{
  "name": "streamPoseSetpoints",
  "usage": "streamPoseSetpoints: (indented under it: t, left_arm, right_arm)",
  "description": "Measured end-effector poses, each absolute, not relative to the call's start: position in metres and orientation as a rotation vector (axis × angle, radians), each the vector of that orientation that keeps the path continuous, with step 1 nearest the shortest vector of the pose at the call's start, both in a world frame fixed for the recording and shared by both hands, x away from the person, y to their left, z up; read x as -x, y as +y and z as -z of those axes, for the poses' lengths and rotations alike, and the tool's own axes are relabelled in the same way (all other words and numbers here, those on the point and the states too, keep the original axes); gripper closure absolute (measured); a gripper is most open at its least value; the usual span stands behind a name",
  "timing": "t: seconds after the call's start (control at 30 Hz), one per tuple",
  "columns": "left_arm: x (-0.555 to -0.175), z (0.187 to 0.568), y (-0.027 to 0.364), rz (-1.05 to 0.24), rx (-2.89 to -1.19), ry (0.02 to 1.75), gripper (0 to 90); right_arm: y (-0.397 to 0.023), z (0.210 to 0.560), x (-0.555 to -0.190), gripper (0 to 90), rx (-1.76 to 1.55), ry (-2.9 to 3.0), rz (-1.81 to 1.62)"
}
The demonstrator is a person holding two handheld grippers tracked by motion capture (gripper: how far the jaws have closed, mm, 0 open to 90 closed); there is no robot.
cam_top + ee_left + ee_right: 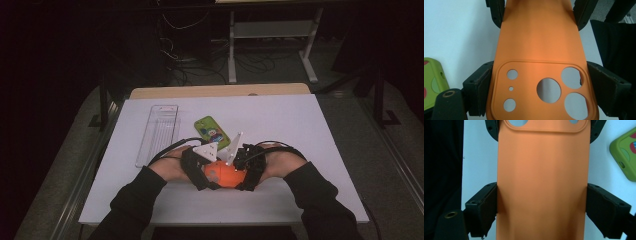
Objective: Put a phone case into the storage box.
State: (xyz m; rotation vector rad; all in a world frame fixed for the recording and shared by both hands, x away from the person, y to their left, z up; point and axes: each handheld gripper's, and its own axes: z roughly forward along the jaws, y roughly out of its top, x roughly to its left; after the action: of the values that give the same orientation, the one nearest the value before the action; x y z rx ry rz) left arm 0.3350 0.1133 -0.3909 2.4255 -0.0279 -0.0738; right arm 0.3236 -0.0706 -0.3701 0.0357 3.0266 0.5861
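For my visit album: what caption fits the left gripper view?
Orange phone case clamped across its camera end by the left tongs, with a green case beside it on the white table.

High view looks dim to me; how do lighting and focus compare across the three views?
High view: dark surround, white table lit, orange phone case small. Left gripper view: case evenly lit, sharp, green case cut off at the edge. Right gripper view: slightly soft, dark sleeve at left.

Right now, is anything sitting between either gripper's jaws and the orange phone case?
Nothing visible. The left gripper has its pads against the long edges of the orange phone case at the camera-cutout end, and the right gripper clamps the plain end. The green phone case lies apart on the white board.
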Motion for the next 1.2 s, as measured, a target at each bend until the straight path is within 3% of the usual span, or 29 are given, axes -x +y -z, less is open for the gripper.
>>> streamPoseSetpoints:
  t: [0.37,0.73,1.2]
  left_arm:
    - [-0.334,0.391,0.113,0.089,-2.448,-0.026,16.2]
    - [-0.336,0.39,0.116,0.09,-2.455,0.049,16.2]
    - [-0.346,0.391,0.13,0.006,-2.408,0.328,16.1]
  right_arm:
    - [-0.07,0.373,-0.322,14.7,-0.041,3.04,-0.593]
    - [-0.081,0.369,-0.328,6.3,-0.126,3.019,-0.661]
    - [-0.131,0.36,-0.339,5.0,-0.396,2.86,-0.949]
